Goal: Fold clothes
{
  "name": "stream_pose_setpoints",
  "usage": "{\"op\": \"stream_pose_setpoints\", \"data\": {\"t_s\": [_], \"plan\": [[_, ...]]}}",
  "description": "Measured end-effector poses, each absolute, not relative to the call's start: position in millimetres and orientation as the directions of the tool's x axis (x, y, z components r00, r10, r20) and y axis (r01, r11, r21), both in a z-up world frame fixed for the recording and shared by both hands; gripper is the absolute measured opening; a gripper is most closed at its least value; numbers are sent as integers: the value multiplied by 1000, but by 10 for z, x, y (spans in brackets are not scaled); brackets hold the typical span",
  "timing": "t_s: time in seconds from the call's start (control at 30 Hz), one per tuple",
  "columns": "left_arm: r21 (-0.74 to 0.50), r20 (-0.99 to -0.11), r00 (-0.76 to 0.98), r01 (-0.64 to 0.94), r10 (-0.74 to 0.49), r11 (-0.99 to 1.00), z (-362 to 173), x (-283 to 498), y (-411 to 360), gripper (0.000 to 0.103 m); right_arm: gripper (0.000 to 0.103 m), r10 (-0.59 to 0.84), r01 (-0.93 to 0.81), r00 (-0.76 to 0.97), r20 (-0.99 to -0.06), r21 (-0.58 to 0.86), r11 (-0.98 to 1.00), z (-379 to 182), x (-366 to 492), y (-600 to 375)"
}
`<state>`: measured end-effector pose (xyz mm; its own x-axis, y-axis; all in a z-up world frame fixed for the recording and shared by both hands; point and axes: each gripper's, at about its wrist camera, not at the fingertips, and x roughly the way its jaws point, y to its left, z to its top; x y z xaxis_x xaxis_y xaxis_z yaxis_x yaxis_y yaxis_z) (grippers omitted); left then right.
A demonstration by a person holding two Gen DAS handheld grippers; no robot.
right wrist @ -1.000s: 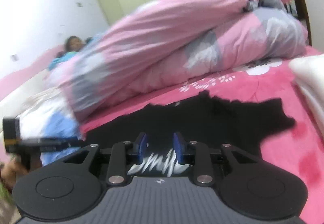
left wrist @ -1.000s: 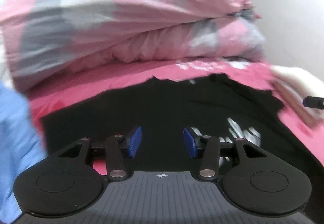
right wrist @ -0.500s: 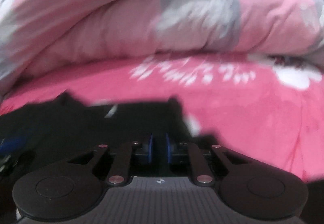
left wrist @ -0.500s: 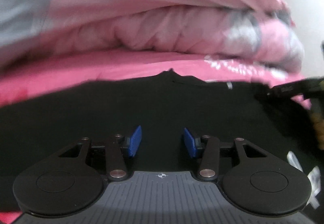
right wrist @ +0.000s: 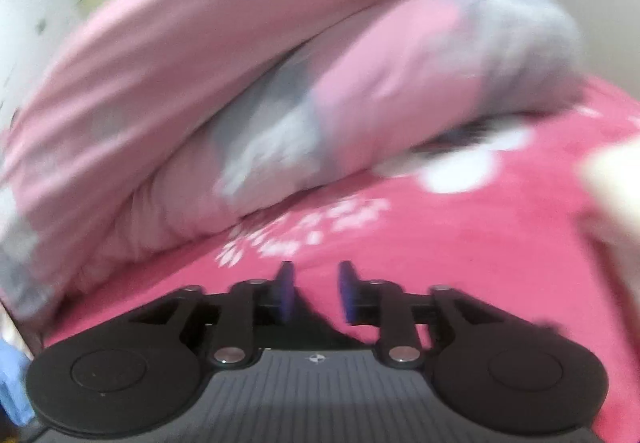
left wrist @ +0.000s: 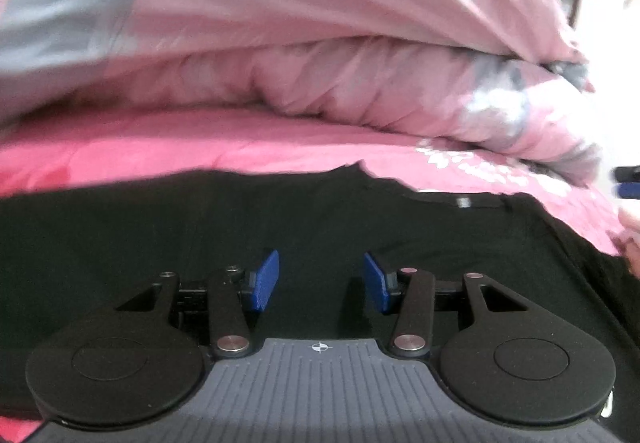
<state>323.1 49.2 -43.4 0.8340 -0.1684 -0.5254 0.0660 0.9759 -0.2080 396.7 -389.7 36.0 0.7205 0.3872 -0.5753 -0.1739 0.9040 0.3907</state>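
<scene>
Left gripper [left wrist: 320, 283] jaws apart, empty, over black garment [left wrist: 200, 227] spread flat on pink bedsheet [left wrist: 200, 147]. Right gripper [right wrist: 314, 293] jaws opening, black cloth tip between pads, not pinched. Quilt [left wrist: 320, 43] behind.

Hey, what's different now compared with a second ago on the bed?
The right tool pinched the black T-shirt half a second ago; now its jaws are opening, only a dark point of cloth between them, and it has swung over the pink bedsheet. The left tool dropped closer, jaws equally open. The pink-and-grey duvet stayed.
</scene>
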Motion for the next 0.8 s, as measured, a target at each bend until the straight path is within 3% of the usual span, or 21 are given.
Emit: {"op": "stream_pose_setpoints", "data": {"t_s": [0.17,0.43,0.6,0.8], "plan": [[-156,-540,795,229,-277,961,-255,3228,-64,49,46,247,-51,747,-617,317,947,548,3398,-4546],[-200,-561,720,361,-408,911,-469,3413,-990,49,46,188,94,659,-728,329,940,43,3181,-4770],[-238,-545,717,365,-435,900,-681,3439,-1055,49,46,187,181,641,-744,383,906,-206,3218,-4860],[-383,-494,700,357,-515,852,-724,3468,-847,49,41,144,284,642,-753,408,868,-430,3417,-4953]]}}
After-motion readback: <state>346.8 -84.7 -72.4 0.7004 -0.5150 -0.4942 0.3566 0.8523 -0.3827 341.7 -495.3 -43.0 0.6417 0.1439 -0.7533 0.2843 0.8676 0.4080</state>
